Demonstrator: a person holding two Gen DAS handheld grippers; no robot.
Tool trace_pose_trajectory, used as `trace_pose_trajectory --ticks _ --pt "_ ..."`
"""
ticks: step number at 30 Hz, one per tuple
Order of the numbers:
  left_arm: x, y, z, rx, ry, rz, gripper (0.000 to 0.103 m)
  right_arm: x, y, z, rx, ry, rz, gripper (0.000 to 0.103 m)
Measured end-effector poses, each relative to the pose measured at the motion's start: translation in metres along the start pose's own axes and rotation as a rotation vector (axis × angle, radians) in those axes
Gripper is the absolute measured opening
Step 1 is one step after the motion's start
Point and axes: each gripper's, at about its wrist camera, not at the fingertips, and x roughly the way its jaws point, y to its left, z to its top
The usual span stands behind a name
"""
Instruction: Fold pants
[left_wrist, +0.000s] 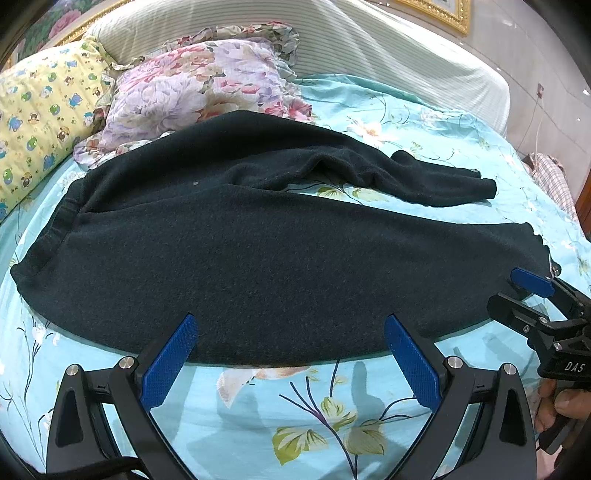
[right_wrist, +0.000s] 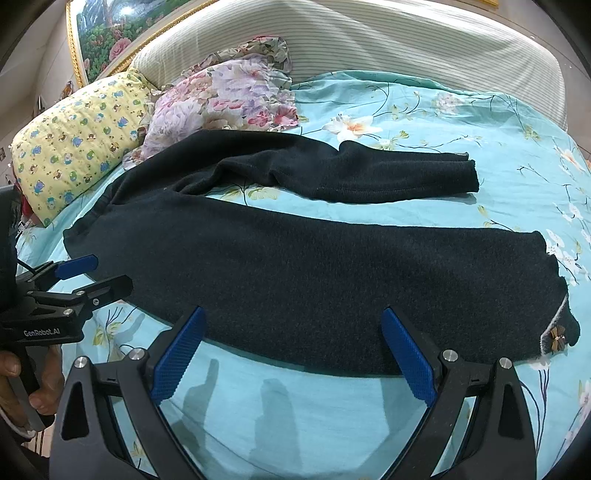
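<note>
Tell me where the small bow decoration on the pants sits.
In the right wrist view, the bow sits low on the right, at the near leg's cuff, just past the right gripper.

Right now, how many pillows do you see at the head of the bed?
2: a yellow cartoon-print pillow at far left, and a pink-purple floral pillow beside it, touching the dark pants. Others may be hidden.

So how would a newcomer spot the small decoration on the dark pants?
Start at the turquoise floral bedsheet and the dark knit pants spread on it. Follow the nearer leg rightward to its cuff: there sits a small brown bow on a pale trim; the farther cuff shows none.
</note>
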Motion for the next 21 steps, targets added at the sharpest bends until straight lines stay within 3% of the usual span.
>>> trace_pose_trajectory --ticks 21 --pt "0.0003 -0.0018 0.0027 0.011 0.004 -0.029 0.102 -0.0004 -0.0011 0.0005 0.003 0.001 0.005 0.096"
